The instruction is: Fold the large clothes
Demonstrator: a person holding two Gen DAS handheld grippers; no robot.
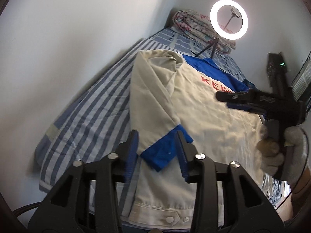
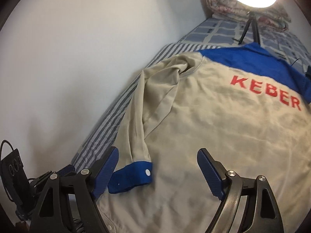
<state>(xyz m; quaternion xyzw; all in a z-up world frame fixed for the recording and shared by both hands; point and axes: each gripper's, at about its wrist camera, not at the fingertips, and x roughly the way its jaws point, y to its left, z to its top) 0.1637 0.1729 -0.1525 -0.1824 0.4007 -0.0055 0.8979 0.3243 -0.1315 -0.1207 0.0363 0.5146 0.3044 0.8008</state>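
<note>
Along the bed's [image 1: 81, 104] left edge, beside the white wall [image 1: 58, 48], blue-and-white striped bedding is seen, and on it a beige work jacket [image 2: 204, 126] is spread back-up, taking most of the near part of the bed. At the jacket's left side its beige sleeve [image 2: 140, 120] is laid folded inward over the body, running down from the shoulder to a blue cuff [image 2: 132, 176] with a metal snap, which rests on the beige cloth near the hem. Around this cuff the left gripper [image 1: 157, 151] is seen in its own view with jaws parted; the cuff lies between the blue pads [image 1: 134, 149] without being pressed, so it is released. In the right wrist view the right gripper [image 2: 155, 172] is held wide open above the jacket's lower back, the cuff lying just beside its left pad, and nothing is grasped. Further right, red lettering reading KEBER [image 2: 266, 91] is printed across the upper back below a blue yoke [image 2: 252, 60]. In the left wrist view a gloved hand [image 1: 281, 149] is seen at the right edge, carrying the right gripper over the jacket. At the bed's far end a lit ring light [image 1: 229, 22] on a small tripod is stood in front of a folded floral quilt [image 1: 192, 27].
</note>
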